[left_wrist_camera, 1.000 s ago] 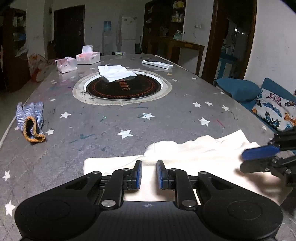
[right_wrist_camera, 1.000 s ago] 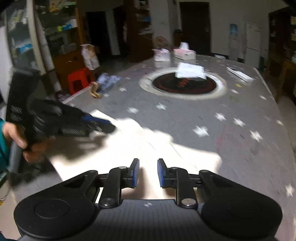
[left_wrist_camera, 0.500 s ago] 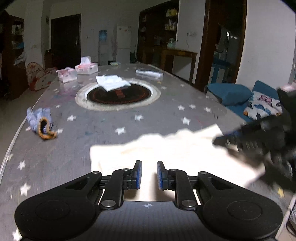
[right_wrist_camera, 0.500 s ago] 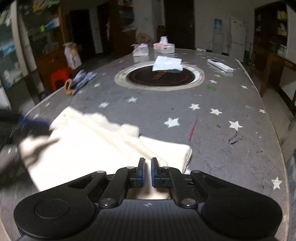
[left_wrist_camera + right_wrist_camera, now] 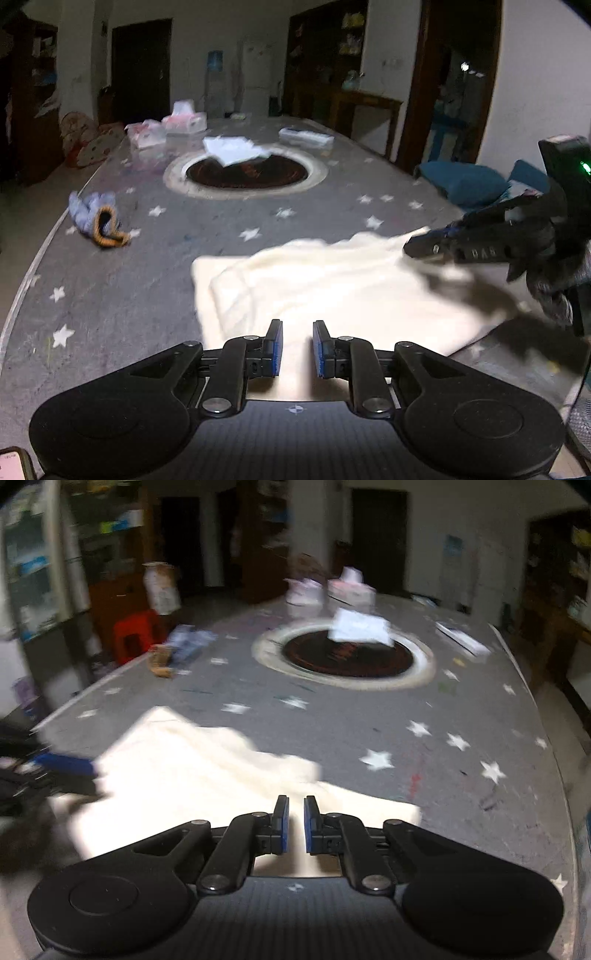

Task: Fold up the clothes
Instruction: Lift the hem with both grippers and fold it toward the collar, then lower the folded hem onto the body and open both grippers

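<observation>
From my left wrist view, I take the round dark inset (image 5: 245, 171) of the table (image 5: 129, 280) as landmark. Left of it and nearer me lies a blue glove with an orange cuff (image 5: 98, 219). On the inset's far edge rests a white cloth (image 5: 232, 149); beyond that stand two tissue packs (image 5: 166, 127). Well short of the inset, at the table's near edge, the cream garment (image 5: 332, 284) lies partly bunched, its left end doubled over. My left tongs (image 5: 297, 349) sit over its near edge with a narrow gap between the pads and nothing pinched. At the garment's right end, farther right than the inset, my right tongs (image 5: 417, 249) touch the cloth. In the right wrist view those tongs (image 5: 295, 829) show a slim gap over the garment; whether fabric is caught, I cannot tell.
</observation>
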`<action>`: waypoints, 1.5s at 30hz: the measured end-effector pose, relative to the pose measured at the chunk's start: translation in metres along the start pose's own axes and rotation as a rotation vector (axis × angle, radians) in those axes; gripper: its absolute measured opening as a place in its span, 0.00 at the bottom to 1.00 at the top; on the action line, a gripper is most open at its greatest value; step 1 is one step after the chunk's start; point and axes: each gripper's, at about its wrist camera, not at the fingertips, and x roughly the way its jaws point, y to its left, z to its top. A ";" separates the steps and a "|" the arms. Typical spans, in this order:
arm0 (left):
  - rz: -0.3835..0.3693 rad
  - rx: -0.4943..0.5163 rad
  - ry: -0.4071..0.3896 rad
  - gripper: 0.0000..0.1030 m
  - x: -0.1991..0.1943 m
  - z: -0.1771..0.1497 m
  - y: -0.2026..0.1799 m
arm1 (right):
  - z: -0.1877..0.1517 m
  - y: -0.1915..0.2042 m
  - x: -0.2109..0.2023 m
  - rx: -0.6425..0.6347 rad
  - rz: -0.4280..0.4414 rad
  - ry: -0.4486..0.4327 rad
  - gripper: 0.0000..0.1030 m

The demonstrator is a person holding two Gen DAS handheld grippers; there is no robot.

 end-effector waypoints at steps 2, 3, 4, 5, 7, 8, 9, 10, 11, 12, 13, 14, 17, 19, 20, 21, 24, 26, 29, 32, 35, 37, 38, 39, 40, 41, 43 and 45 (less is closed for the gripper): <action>-0.033 0.009 -0.008 0.19 -0.001 0.001 -0.010 | -0.005 0.016 -0.017 -0.051 0.041 -0.007 0.07; -0.054 0.016 -0.009 0.19 0.000 0.000 -0.016 | -0.010 0.023 -0.024 -0.067 0.062 -0.006 0.07; -0.071 0.024 -0.006 0.19 0.002 -0.001 -0.021 | -0.015 0.029 -0.028 -0.078 0.073 -0.004 0.07; -0.081 0.031 0.001 0.19 0.005 -0.002 -0.026 | -0.020 0.034 -0.033 -0.088 0.084 -0.002 0.07; -0.092 0.042 0.020 0.19 0.013 -0.007 -0.034 | -0.031 0.044 -0.039 -0.108 0.089 0.003 0.07; -0.095 0.041 0.033 0.19 0.018 -0.009 -0.036 | -0.037 0.047 -0.038 -0.115 0.080 0.009 0.07; -0.094 0.038 0.041 0.19 0.021 -0.012 -0.036 | -0.042 0.049 -0.035 -0.114 0.071 0.021 0.07; -0.092 0.036 0.042 0.20 0.023 -0.014 -0.036 | -0.044 0.048 -0.034 -0.102 0.071 0.025 0.07; -0.092 0.033 0.041 0.20 0.022 -0.015 -0.036 | -0.046 0.047 -0.035 -0.085 0.072 0.020 0.07; -0.092 0.028 0.040 0.20 0.019 -0.014 -0.035 | -0.047 0.046 -0.037 -0.072 0.074 0.013 0.07; -0.092 0.024 0.038 0.20 0.017 -0.013 -0.034 | -0.046 0.045 -0.041 -0.066 0.073 0.004 0.07; -0.090 0.020 0.033 0.20 0.014 -0.012 -0.033 | -0.046 0.042 -0.046 -0.058 0.066 -0.007 0.07; -0.070 0.005 0.028 0.19 0.009 -0.013 -0.026 | -0.048 0.030 -0.054 -0.029 0.038 -0.020 0.07; -0.062 -0.019 0.043 0.19 0.013 -0.016 -0.020 | -0.054 0.020 -0.051 0.002 0.025 0.002 0.07; -0.066 -0.035 0.046 0.19 0.014 -0.017 -0.018 | -0.055 0.018 -0.051 0.011 0.027 0.002 0.07; -0.068 -0.040 0.043 0.19 0.012 -0.017 -0.017 | -0.056 0.016 -0.051 0.021 0.029 0.001 0.07; -0.061 -0.055 0.034 0.19 0.008 -0.015 -0.012 | -0.054 0.012 -0.054 0.036 0.032 -0.014 0.08; -0.052 -0.077 0.035 0.20 0.009 -0.015 -0.005 | -0.051 0.009 -0.055 0.050 0.031 -0.025 0.09; -0.037 -0.111 0.036 0.19 0.010 -0.015 0.006 | -0.054 -0.001 -0.045 0.090 0.016 -0.001 0.09; -0.027 -0.138 0.033 0.20 0.009 -0.014 0.015 | -0.055 -0.003 -0.041 0.089 0.018 0.015 0.09; -0.033 -0.138 0.014 0.20 0.008 -0.004 0.017 | -0.043 -0.005 -0.041 0.081 0.011 -0.005 0.12; -0.031 -0.145 0.005 0.21 0.014 0.003 0.019 | -0.036 -0.011 -0.033 0.091 -0.007 -0.010 0.13; -0.030 -0.148 0.001 0.22 0.017 0.007 0.021 | -0.033 -0.014 -0.029 0.096 -0.016 -0.013 0.13; -0.029 -0.152 -0.004 0.23 0.020 0.011 0.022 | -0.029 -0.017 -0.025 0.101 -0.024 -0.016 0.13; -0.023 -0.160 0.002 0.23 0.025 0.013 0.025 | -0.027 -0.021 -0.021 0.107 -0.033 -0.015 0.13; -0.009 -0.168 0.015 0.23 0.031 0.014 0.028 | -0.026 -0.024 -0.015 0.113 -0.044 -0.005 0.13; 0.009 -0.176 0.033 0.23 0.039 0.013 0.034 | -0.027 -0.030 -0.005 0.127 -0.053 0.020 0.13; -0.005 -0.184 0.029 0.23 0.038 0.012 0.037 | -0.027 -0.032 -0.003 0.127 -0.054 0.031 0.14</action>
